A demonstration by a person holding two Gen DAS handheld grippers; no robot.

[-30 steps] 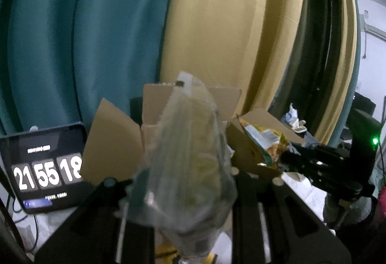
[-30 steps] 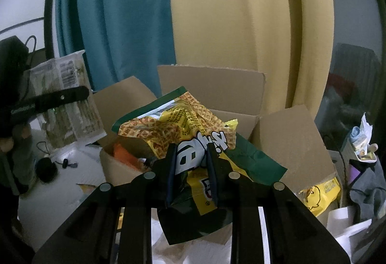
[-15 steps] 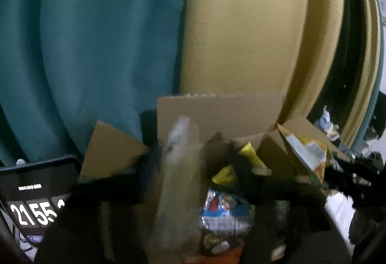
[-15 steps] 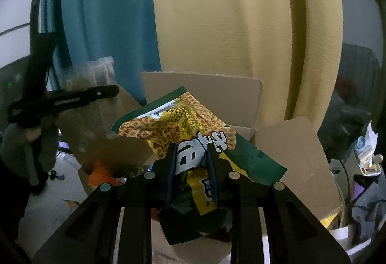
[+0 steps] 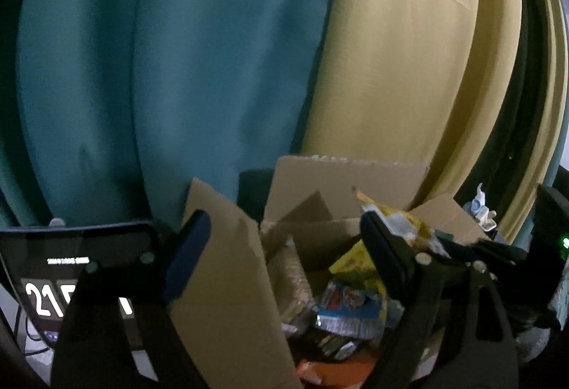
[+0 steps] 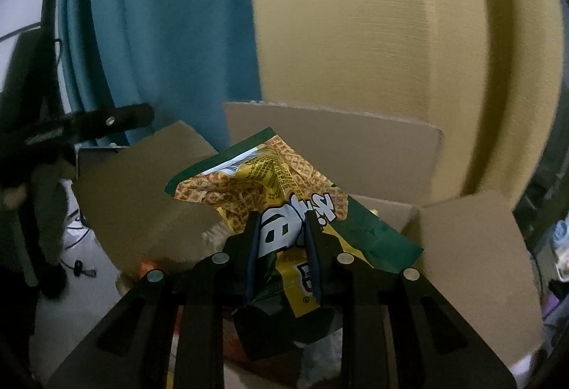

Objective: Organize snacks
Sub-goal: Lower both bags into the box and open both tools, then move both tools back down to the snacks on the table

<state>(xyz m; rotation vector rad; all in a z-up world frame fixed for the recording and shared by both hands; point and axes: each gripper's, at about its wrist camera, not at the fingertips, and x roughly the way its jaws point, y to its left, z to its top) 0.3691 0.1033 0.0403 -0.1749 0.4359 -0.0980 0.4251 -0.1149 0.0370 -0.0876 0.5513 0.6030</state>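
An open cardboard box [image 5: 341,182] stands in front of me, with several snack packs inside, among them a clear pack [image 5: 290,277] and a blue pack [image 5: 346,312]. My left gripper [image 5: 281,246] is open and empty above the box's left flap. My right gripper [image 6: 282,243] is shut on a green and yellow snack bag [image 6: 270,182] and holds it above the box [image 6: 330,136]. That bag also shows in the left wrist view [image 5: 402,225]. The left gripper shows at the left of the right wrist view [image 6: 89,124].
A tablet showing a clock [image 5: 46,268] stands left of the box. Teal [image 5: 177,51] and yellow curtains [image 5: 409,68] hang behind. Clutter and crumpled wrappers [image 5: 482,211] lie to the right of the box. Cables [image 6: 76,266] lie on the white table at the left.
My left gripper has opened and let go of the clear pack, which now lies in the box. My right gripper has moved closer over the box, still holding its bag.
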